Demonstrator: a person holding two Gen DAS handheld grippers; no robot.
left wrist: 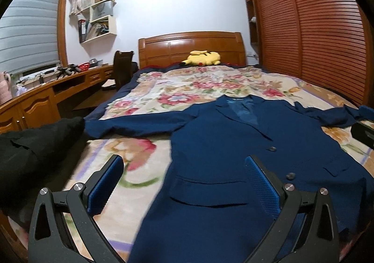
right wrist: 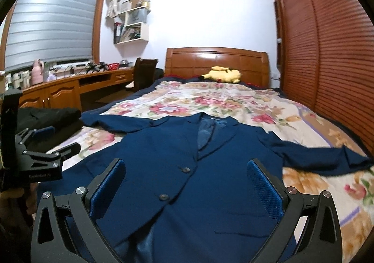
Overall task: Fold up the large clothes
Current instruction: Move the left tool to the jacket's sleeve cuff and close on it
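On the floral bedspread, left wrist view: navy blazer lies flat, front up, sleeves spread toward 9 and 3 o'clock. Left gripper released, jaws wide, above the hem. Right wrist view: right gripper likewise released over the blazer's buttons; black garment at 9 o'clock.

My blue jacket runs off the 6 o'clock edge of both views, hem unseen. Its right sleeve is smeared by blur at 3 o'clock. The black clothes at 9 o'clock are too dark to identify. Shelf contents at 11 o'clock are too small to make out.
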